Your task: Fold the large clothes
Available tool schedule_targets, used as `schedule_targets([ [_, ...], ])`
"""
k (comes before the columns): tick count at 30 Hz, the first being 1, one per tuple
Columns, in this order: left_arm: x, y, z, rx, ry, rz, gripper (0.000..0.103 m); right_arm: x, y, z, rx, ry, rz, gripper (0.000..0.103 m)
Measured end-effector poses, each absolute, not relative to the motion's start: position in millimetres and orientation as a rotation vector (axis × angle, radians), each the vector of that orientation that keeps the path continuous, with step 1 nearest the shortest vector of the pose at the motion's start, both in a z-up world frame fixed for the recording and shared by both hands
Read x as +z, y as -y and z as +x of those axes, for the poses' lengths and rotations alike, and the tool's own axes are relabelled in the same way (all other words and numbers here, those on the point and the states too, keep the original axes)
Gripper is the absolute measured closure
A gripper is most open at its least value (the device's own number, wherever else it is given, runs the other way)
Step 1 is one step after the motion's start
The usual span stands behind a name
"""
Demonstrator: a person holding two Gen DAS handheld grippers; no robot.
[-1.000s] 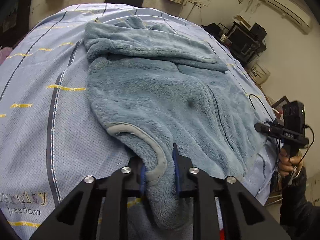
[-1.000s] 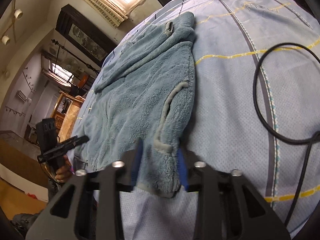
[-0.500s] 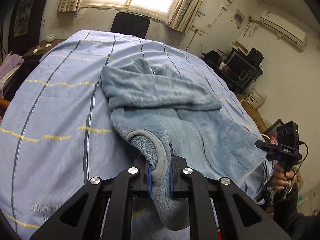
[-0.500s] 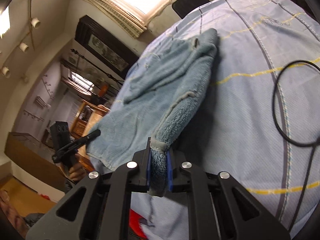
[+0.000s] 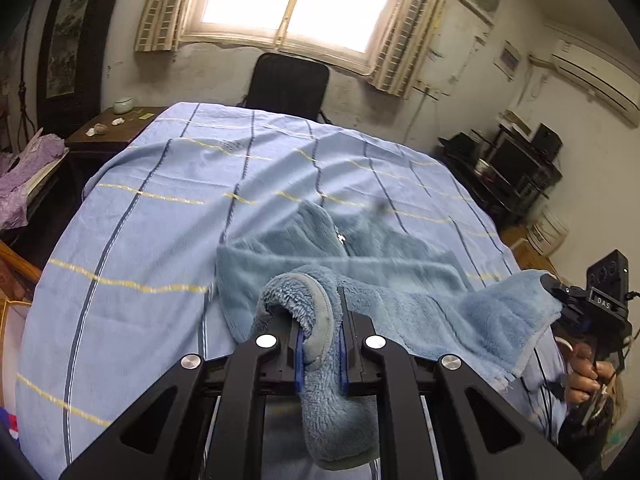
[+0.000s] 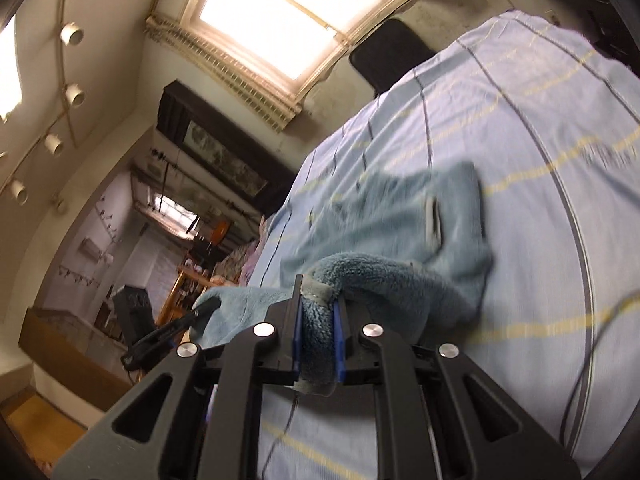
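Both tongs are clamped on the hem of a blue fleece garment (image 5: pixel 360 304). Left tongs (image 5: pixel 320 344) pinch the grey-trimmed edge, with a thick fold bulging up over the fingers and a tail drooping below at 6 o'clock. Right tongs (image 6: pixel 316 332) grip the opposite hem corner the same way; in the left view they sit at 3 o'clock, cloth stretched between the two.

The garment's lifted near end spans between the tongs; its far part lies on the bed (image 5: pixel 160 208), over the blue striped sheet, toward 12 o'clock from the tongs. A sleeve looks already folded across the body. A black chair (image 5: pixel 286 84) stands past the bed, under the window (image 5: pixel 280 0).

Handling, as a judgement: plush, thick, soft and fairly heavy for cloth. It sags between grips, won't keep a crease, and bunches in the jaws. Not slippery or fragile. Best hold is the bound hem corners, where the trim gives bite; mid-panel grabs would only pull fluff.

Likely step: carrying the hem toward 12 o'clock to lay it over the collar end. Risk: uneven pull skewing the fold.

A black cable (image 6: pixel 600 332) lies on the sheet at 3 o'clock in the right view.
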State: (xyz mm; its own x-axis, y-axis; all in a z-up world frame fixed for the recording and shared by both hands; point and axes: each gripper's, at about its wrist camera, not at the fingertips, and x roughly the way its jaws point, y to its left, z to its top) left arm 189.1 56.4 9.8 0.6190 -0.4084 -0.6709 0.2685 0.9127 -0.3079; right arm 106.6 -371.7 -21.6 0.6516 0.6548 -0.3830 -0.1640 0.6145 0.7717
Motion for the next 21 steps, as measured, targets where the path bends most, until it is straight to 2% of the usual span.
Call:
schedule_targets([
  [6, -22, -57, 264, -0.315, -0.887, -0.270, 0.090, -28, 376, 183, 0.395, -0.698, 0.814, 0.092],
  [13, -90, -60, 311, -0.274, -0.996, -0.350, 0.089, -95, 384, 257, 0.259, -0.793, 0.907, 0.092],
  [16, -86, -60, 310, -0.289, -0.980, -0.328, 0.088, -128, 388, 269, 0.243, -0.841, 0.934, 0.093],
  [21, -77, -69, 302, -0.329, -0.964, -0.379, 0.084, -128, 389, 271, 0.257, -0.835, 0.918, 0.091],
])
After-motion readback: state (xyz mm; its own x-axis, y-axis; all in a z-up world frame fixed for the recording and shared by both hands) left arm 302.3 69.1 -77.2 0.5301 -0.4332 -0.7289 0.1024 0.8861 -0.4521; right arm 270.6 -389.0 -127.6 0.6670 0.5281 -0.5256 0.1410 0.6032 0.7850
